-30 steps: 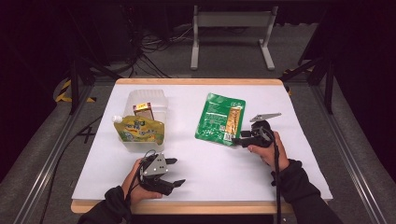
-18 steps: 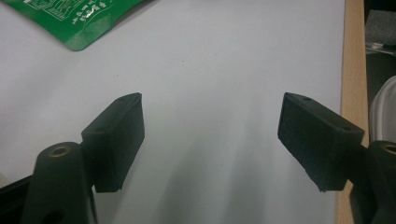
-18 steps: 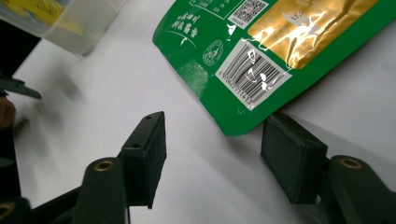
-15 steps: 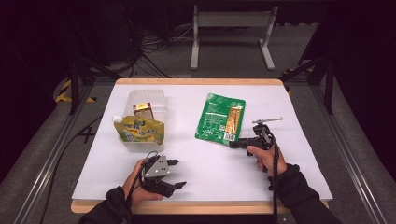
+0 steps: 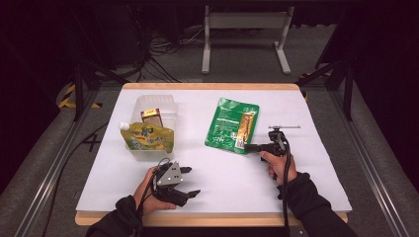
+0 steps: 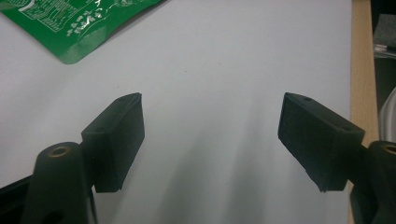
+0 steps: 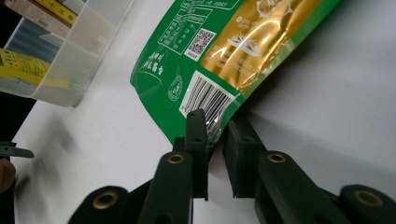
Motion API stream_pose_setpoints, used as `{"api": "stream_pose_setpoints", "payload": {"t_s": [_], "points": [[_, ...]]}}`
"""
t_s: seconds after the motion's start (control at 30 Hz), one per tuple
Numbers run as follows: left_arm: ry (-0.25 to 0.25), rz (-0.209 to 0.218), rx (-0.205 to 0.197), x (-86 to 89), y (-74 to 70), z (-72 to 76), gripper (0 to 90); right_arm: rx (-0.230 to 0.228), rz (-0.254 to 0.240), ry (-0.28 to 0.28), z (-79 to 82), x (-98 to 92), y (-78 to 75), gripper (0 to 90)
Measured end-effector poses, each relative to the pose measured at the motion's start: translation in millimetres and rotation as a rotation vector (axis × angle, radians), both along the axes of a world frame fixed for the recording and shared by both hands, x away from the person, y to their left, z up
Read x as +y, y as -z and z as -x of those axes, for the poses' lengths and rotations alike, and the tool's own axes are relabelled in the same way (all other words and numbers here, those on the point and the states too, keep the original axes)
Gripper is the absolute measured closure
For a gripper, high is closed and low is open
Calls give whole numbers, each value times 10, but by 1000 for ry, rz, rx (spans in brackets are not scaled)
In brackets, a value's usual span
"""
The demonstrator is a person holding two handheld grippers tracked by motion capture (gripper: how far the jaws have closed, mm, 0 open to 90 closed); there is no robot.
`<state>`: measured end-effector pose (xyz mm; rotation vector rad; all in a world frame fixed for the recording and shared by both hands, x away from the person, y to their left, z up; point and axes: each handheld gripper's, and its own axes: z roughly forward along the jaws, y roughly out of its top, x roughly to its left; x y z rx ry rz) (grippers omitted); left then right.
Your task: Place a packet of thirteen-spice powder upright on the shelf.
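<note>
Two grippers work at a white table (image 5: 316, 187); the right gripper (image 7: 215, 128) pinches one corner of a green and gold pouch (image 5: 232, 126).

Its jaws have just been closing, and the pouch's barcode corner sits between them, the rest lying flat mid-table. The left gripper (image 5: 190, 181) rests near the front edge with jaws wide apart, nothing between them. Such a thin corner hold could slip or tear if lifted quickly. Counted: one green pouch, one clear bin (image 5: 168, 106) at left holding one yellow spouted pouch (image 5: 148, 138) and one small carton (image 5: 150, 117).
</note>
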<state>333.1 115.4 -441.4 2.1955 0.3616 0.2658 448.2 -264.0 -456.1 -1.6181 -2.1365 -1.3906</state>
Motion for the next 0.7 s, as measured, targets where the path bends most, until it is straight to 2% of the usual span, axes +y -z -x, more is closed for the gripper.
{"api": "stream_pose_setpoints", "payload": {"t_s": [0.17, 0.23, 0.33, 0.4, 0.53, 0.63, 0.7], "points": [[-14, 1, 5, -2, 5, -16, 233, -13, -2, -14, 15, -14, -10, 876], [-27, -15, -4, -6, 3, -9, 230, -14, -1, -32, 34, -38, -18, 891], [-34, -10, -3, 3, -9, -4, 215, -29, 16, -63, 87, -83, -60, 900], [-39, -7, 3, 4, -9, -9, 207, -54, 47, -88, 147, -102, -114, 900], [-48, -5, 12, -5, 0, -22, 195, -93, 75, -121, 231, -96, -169, 900], [-54, 11, 37, -29, 5, -43, 185, -129, 109, -163, 317, -87, -218, 900], [-53, 13, 52, -65, 15, -60, 165, -144, 114, -193, 385, -102, -245, 900]]}}
